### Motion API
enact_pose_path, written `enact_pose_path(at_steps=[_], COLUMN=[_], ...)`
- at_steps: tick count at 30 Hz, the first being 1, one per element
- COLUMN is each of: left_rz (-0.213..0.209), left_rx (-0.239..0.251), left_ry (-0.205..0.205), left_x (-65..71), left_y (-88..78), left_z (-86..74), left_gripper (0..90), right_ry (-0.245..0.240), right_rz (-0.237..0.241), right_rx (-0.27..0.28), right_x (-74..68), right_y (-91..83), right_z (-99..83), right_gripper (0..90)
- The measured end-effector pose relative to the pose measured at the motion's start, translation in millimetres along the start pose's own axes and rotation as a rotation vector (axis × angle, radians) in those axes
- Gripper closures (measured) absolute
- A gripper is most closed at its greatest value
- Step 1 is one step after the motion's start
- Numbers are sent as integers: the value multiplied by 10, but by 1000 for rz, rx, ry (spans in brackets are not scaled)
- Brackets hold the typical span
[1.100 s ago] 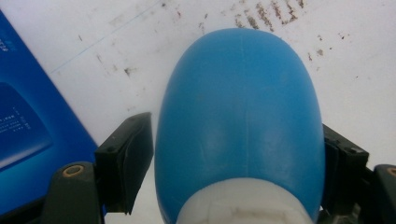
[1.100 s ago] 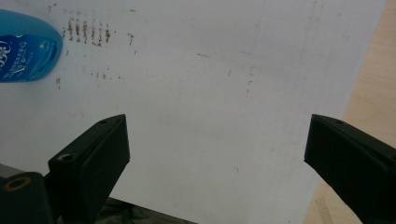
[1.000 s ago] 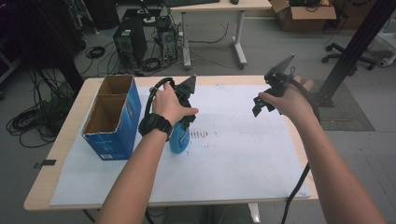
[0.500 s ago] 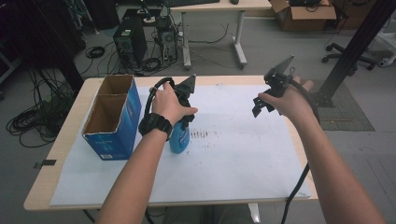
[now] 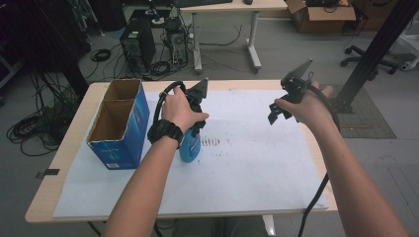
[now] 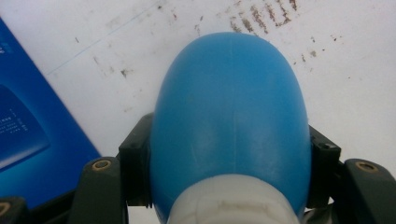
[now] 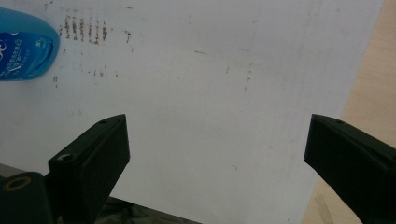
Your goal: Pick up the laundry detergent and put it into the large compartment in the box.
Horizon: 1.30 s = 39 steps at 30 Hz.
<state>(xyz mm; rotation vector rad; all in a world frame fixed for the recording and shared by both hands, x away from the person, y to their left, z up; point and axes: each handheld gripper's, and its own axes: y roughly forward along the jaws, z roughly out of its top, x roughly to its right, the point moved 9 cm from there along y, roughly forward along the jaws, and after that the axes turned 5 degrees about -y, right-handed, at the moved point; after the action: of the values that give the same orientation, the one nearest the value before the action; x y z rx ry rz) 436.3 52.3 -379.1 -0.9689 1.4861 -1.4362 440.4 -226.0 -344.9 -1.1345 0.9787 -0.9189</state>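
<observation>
From the high view I had the left tongs (image 5: 193, 129) clamped on the blue bottle (image 5: 189, 145), which stood upright on the white sheet (image 5: 247, 163) covering the worktop (image 5: 64, 163). My left hand (image 5: 179, 111) sat over the top of it, a black watch (image 5: 165, 132) on the wrist. In the left gripper view the bottle (image 6: 231, 116) sat squarely between the two black jaws — one pressed against its flank at 9 o'clock, the other at 3 o'clock — with its white neck (image 6: 233, 200) nearest the camera at 6 o'clock and its rounded blue body running away toward 12.

The blue cardboard box (image 5: 118, 123), open at the top and split into two compartments, stood just beside the bottle at its 9 o'clock; whether the two touched I could not tell. A corner of that box (image 6: 32, 126) showed at 8 o'clock in the left gripper view.

The right tongs (image 5: 276, 112) hung above the sheet well apart from the bottle, off at its 3 o'clock, jaws spread wide with nothing between them. In the right gripper view the bottle (image 7: 25, 46) lay far off at 10 o'clock, beside a row of brown smudges (image 7: 86, 30) — and bare wood of the worktop (image 7: 369, 74) showed at 3 o'clock past the sheet's edge.
</observation>
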Motion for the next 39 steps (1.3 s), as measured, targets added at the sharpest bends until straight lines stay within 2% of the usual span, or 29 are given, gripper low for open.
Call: enact_pose_path(at_steps=[6,10,15,17,18,22,27,35,39], left_rz=[-6,-18,-30,-30,-30,-27,-13,-12,-14], left_rx=[-9,2,2,5,5,20,34,51,63], left_ry=[-4,-15,-27,-26,-26,-32,-49,-96,-123], left_x=[-11,-49,-112,-156,-156,-225,-350,-601,-774], left_y=[-56,-176,-437,-633,-633,-856,-1145,-1460,-1607], left_z=[-19,-20,-34,-46,-46,-58,-94,-158,-208], left_gripper=[372,373,373,374,374,374,374,375,375], right_ry=[-2,-1,-3,-4,-4,-6,-7,3,7], right_rz=[-1,-2,0,2,2,2,3,3,6], right_rx=[4,4,8,11,11,19,26,29,31], right_x=[-8,-22,-59,-75,-75,-94,-104,-86,-88], right_y=[-25,-49,-81,-97,-97,-149,-209,-246,-249], right_z=[0,2,9,13,13,20,23,18,32], right_gripper=[68,68,68,68,68,68,68,68,68])
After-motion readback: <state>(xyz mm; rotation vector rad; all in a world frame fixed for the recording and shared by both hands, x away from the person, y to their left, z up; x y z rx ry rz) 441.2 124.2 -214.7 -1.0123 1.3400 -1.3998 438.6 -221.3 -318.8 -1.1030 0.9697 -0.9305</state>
